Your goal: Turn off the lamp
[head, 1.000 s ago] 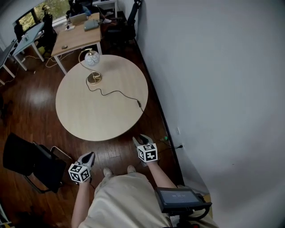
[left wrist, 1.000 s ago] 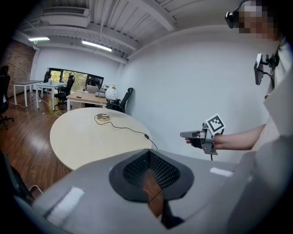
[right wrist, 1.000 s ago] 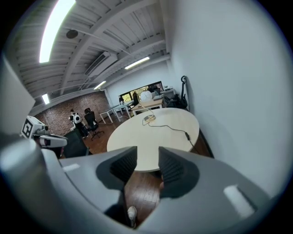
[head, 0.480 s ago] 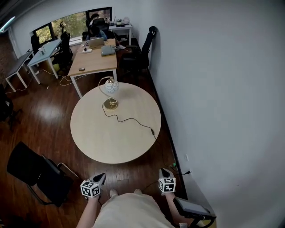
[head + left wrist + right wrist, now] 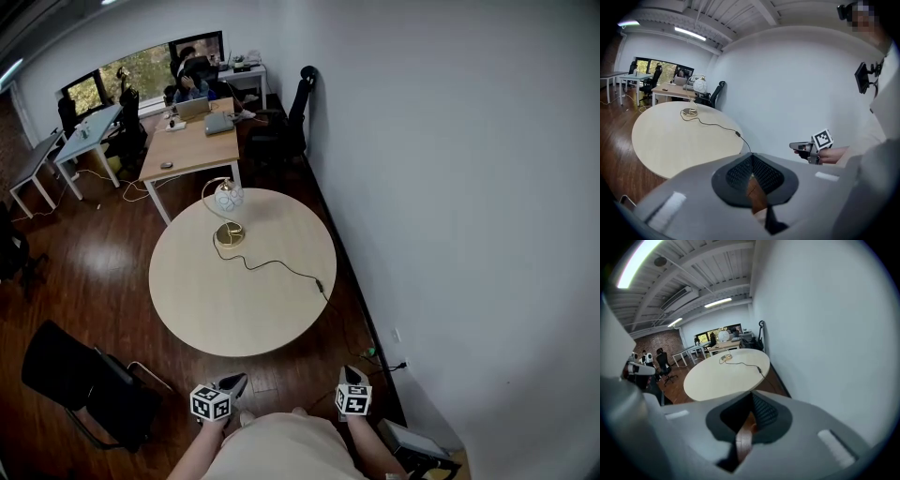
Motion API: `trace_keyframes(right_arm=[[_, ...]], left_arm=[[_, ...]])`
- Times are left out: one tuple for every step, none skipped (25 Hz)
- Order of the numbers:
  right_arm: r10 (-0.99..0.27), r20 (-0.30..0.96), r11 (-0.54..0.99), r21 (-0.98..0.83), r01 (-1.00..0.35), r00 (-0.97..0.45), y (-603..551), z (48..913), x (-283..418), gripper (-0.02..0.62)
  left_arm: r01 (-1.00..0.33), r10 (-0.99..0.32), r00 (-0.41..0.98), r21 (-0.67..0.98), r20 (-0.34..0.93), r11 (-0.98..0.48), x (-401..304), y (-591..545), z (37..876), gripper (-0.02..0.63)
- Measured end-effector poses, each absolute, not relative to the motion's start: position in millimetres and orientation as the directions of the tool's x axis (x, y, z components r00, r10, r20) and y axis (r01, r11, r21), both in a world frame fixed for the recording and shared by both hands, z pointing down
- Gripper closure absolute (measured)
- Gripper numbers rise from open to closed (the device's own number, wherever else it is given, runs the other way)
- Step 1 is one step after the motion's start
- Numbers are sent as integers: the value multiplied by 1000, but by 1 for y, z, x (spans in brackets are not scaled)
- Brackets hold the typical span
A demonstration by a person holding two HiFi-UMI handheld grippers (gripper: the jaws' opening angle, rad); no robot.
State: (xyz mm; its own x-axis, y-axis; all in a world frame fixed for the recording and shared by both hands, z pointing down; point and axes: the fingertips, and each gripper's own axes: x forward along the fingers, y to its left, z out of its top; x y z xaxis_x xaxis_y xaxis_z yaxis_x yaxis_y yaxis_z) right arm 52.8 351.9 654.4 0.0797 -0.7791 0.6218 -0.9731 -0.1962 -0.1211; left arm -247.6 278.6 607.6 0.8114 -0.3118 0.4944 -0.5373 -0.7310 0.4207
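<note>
Both grippers have dropped toward the bottom edge of the head view since a second ago, and the round table (image 5: 216, 314) now sits further from them, with more of the office showing behind it. The right gripper (image 5: 350, 374) had its jaws spread then; now they are pressed together with nothing between them. The left gripper (image 5: 232, 382) is likewise closed and empty, its dark mesh pads meeting in a ridge in its own view. Each is held low beside the person's legs, well short of the table's near edge, over the dark wood floor (image 5: 84, 253). The lamp (image 5: 228, 198) stands on the far side of the tabletop, a white globe shade hanging from a curved brass neck above a round brass base (image 5: 230, 234). Its black cord (image 5: 272, 266) snakes across the top toward the white wall (image 5: 450, 187), carrying an inline switch (image 5: 319, 284) close to the table's right rim. A black chair (image 5: 80, 370) stands to the left of the left gripper, and a wooden desk (image 5: 183, 150) lies just beyond the lamp.
</note>
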Motion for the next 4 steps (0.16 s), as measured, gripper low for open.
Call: trace_keyframes(right_arm=[[-772, 630, -212, -119, -970, 91, 358, 658, 58, 592], [-765, 636, -226, -120, -967, 100, 364, 661, 63, 592], [-759, 642, -241, -121, -963, 109, 371, 663, 69, 592], [-753, 647, -254, -123, -959, 117, 377, 666, 74, 592]], left_arm=[[-529, -300, 814, 422, 496, -737, -242, 282, 608, 623], [-521, -290, 817, 423, 498, -741, -236, 286, 608, 623], [-512, -279, 820, 425, 499, -746, -231, 289, 609, 623], [-504, -269, 823, 426, 499, -751, -225, 293, 609, 623]])
